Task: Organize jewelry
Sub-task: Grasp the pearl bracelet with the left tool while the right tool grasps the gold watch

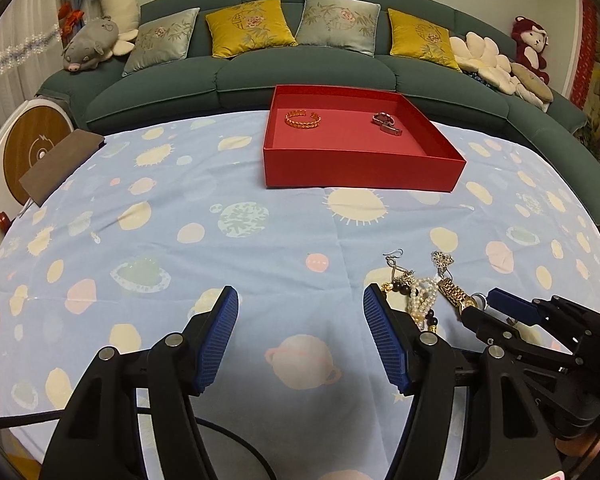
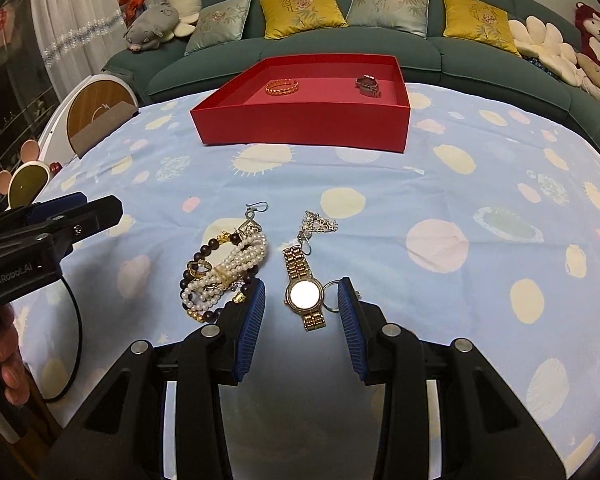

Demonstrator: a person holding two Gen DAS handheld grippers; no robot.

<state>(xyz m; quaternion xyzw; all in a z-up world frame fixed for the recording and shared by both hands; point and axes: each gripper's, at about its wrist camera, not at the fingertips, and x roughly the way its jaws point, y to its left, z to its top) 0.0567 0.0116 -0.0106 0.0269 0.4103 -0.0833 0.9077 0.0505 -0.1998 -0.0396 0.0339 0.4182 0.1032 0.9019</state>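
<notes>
A red box stands at the table's far side, holding a gold bangle and a dark watch. A gold watch lies on the cloth between the open fingers of my right gripper, which is low over it. Left of it lies a pile of pearl and dark bead bracelets with earrings and a silver brooch. My left gripper is open and empty, left of the pile.
The blue planet-print cloth covers the table. A green sofa with cushions and plush toys runs behind. A brown board and a round wooden device sit at the left edge. My left gripper shows in the right wrist view.
</notes>
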